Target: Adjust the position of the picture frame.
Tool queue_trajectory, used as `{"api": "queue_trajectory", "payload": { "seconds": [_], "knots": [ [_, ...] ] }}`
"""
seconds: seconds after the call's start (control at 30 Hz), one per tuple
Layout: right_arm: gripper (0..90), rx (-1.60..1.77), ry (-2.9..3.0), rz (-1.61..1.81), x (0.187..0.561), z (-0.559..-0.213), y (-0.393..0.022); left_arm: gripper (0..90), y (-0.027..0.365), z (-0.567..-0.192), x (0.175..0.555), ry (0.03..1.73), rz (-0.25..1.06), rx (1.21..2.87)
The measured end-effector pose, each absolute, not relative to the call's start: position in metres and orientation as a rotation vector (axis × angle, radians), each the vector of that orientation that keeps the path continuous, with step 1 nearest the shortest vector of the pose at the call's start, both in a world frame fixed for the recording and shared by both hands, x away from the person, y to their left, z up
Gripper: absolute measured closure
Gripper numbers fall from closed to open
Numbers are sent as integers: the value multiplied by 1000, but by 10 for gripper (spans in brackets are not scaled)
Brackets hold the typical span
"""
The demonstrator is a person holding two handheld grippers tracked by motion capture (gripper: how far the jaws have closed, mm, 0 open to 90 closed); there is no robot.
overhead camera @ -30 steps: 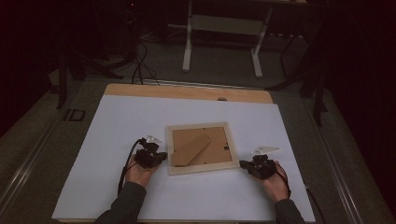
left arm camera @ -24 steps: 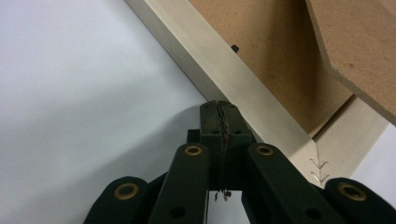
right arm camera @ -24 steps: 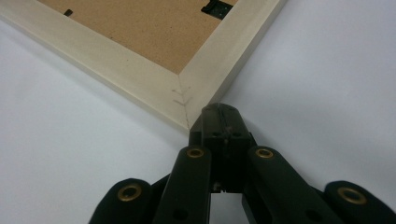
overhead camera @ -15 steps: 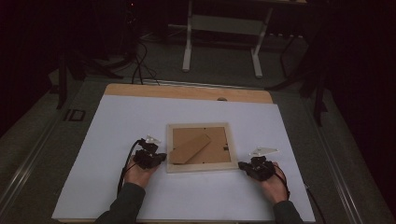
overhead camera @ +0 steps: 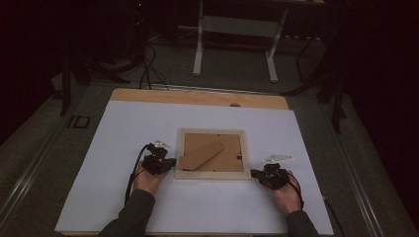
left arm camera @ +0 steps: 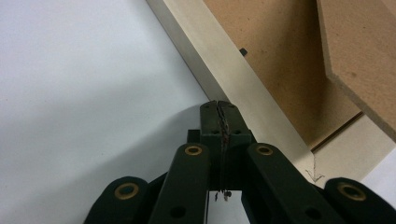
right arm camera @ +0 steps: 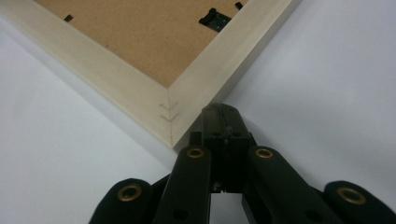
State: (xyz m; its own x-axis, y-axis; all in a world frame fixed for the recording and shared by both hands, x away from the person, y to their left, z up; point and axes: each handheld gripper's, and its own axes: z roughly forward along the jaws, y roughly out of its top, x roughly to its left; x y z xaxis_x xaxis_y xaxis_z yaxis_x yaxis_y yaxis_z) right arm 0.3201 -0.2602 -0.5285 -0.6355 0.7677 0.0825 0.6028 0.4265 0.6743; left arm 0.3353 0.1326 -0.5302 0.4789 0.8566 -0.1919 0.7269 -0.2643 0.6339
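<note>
A pale wooden picture frame (overhead camera: pixel 212 173) lies face down on the white table sheet (overhead camera: pixel 123 128), its brown backing board and folded stand (overhead camera: pixel 200 154) facing up. My left gripper (overhead camera: pixel 171 163) is shut with nothing in it, its tips against the frame's left edge (left arm camera: pixel 243 88) near the near-left corner. My right gripper (overhead camera: pixel 253 173) is also shut and empty, its tips (right arm camera: pixel 219 112) at the frame's near-right corner (right arm camera: pixel 170 121). A small black turn clip (right arm camera: pixel 214 19) sits on the backing near the right rail.
The white sheet covers a wooden table whose bare far edge (overhead camera: pixel 197 98) shows. Beyond it stand a white desk frame (overhead camera: pixel 237 29) and cables on a dark floor. Open sheet lies on every side of the frame.
The left gripper has edged slightly toward the frame's left edge. The right gripper and the frame have stayed where they were.
</note>
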Motion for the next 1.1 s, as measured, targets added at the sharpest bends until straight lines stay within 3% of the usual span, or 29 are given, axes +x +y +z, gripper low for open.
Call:
{"api": "queue_trajectory", "payload": {
  "seconds": [1.1],
  "knots": [
    [900,1301,2419,1002,358,-527,-246,900,140,-534,332,1346,295,1984]
  ]
}}
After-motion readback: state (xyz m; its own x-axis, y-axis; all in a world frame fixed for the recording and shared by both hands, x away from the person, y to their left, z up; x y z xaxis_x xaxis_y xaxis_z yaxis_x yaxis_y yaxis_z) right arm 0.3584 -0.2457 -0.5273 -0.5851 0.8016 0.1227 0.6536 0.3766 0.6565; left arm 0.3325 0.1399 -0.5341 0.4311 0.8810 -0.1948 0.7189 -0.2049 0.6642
